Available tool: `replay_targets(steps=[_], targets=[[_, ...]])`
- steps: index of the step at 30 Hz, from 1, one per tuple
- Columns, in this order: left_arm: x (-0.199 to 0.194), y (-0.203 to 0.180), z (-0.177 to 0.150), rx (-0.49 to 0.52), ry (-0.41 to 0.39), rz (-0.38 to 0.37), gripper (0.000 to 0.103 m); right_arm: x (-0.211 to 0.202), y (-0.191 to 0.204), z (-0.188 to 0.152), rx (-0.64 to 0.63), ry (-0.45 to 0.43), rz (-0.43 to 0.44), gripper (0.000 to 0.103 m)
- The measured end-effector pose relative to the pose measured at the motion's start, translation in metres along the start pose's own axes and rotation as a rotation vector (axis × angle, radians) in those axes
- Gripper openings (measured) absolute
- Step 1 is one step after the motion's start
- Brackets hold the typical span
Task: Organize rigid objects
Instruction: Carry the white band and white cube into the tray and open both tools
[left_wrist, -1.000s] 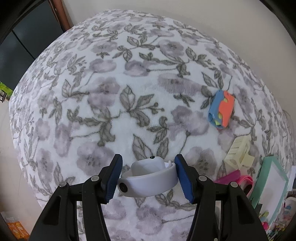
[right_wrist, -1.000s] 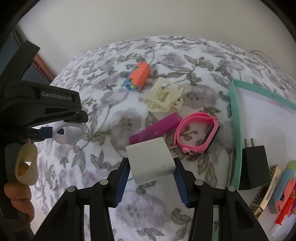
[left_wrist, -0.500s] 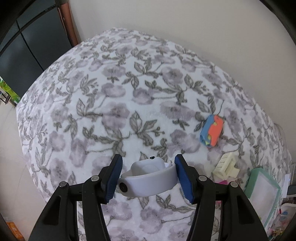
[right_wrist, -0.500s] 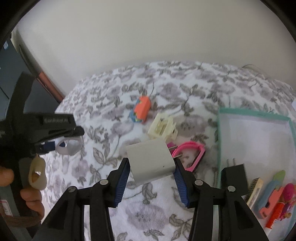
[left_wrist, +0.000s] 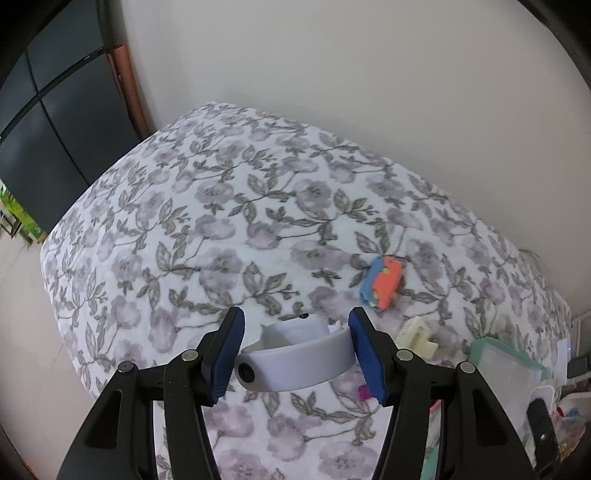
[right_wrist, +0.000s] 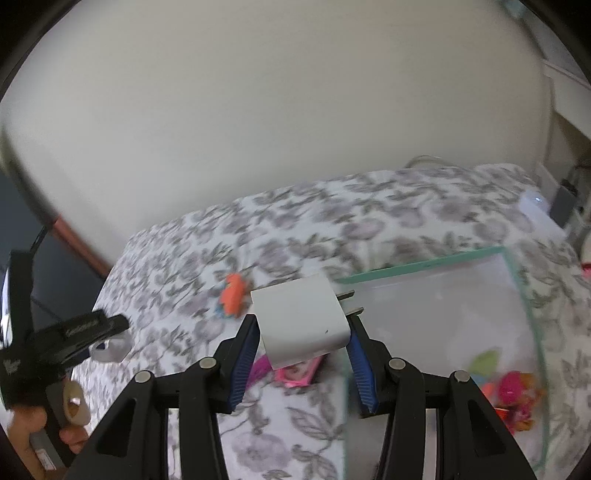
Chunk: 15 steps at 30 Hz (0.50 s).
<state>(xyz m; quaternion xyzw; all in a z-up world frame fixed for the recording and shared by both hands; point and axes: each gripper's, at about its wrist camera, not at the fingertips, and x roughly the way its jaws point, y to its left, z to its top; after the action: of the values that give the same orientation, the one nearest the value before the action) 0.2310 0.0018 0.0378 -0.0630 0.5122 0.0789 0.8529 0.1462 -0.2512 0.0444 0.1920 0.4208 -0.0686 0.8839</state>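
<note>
My left gripper (left_wrist: 295, 354) is shut on a white wristband (left_wrist: 295, 363) and holds it well above the floral blanket (left_wrist: 221, 236). My right gripper (right_wrist: 301, 354) is shut on a white plug adapter (right_wrist: 301, 319), prongs pointing right, raised beside the left edge of the green-rimmed clear box (right_wrist: 443, 310). The left gripper and its wristband (right_wrist: 110, 349) also show at the far left of the right wrist view. An orange-and-blue toy (left_wrist: 382, 282) and a cream hair clip (left_wrist: 415, 336) lie on the blanket.
The box (left_wrist: 506, 358) holds several colourful small items (right_wrist: 513, 387) at its near right. A pink wristband (right_wrist: 297, 371) and a magenta strip lie under my right gripper. A wall runs behind the bed; a dark door (left_wrist: 55, 129) is at left.
Both grippers have risen with their objects, so the bed looks smaller. The right gripper has swung right toward the box. The right wrist view is now motion-blurred.
</note>
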Motion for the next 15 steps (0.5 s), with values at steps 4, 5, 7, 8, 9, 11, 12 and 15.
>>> replay_targets(steps=[4, 5, 7, 8, 9, 11, 12, 15], targets=[[-0.008, -0.018, -0.005, 0.030, 0.005, -0.061, 0.060, -0.009, -0.026, 0.008, 0.047, -0.006, -0.074, 0.050], [-0.009, -0.024, -0.006, 0.040, 0.007, -0.079, 0.060, -0.011, -0.032, 0.009, 0.062, -0.006, -0.081, 0.050], [-0.013, -0.036, -0.009, 0.062, 0.012, -0.110, 0.060, -0.014, -0.045, 0.009, 0.087, -0.003, -0.093, 0.050], [-0.014, -0.041, -0.010, 0.068, 0.013, -0.119, 0.060, -0.015, -0.049, 0.010, 0.095, -0.002, -0.100, 0.050], [-0.017, -0.046, -0.012, 0.078, 0.013, -0.128, 0.060, -0.015, -0.054, 0.010, 0.103, -0.001, -0.109, 0.050], [-0.022, -0.061, -0.016, 0.107, 0.003, -0.130, 0.060, -0.017, -0.061, 0.010, 0.114, 0.003, -0.124, 0.050], [-0.026, -0.068, -0.019, 0.124, -0.004, -0.132, 0.060, -0.017, -0.064, 0.010, 0.120, 0.004, -0.129, 0.050], [-0.034, -0.089, -0.027, 0.173, -0.009, -0.170, 0.060, -0.020, -0.074, 0.010, 0.141, 0.006, -0.137, 0.051]])
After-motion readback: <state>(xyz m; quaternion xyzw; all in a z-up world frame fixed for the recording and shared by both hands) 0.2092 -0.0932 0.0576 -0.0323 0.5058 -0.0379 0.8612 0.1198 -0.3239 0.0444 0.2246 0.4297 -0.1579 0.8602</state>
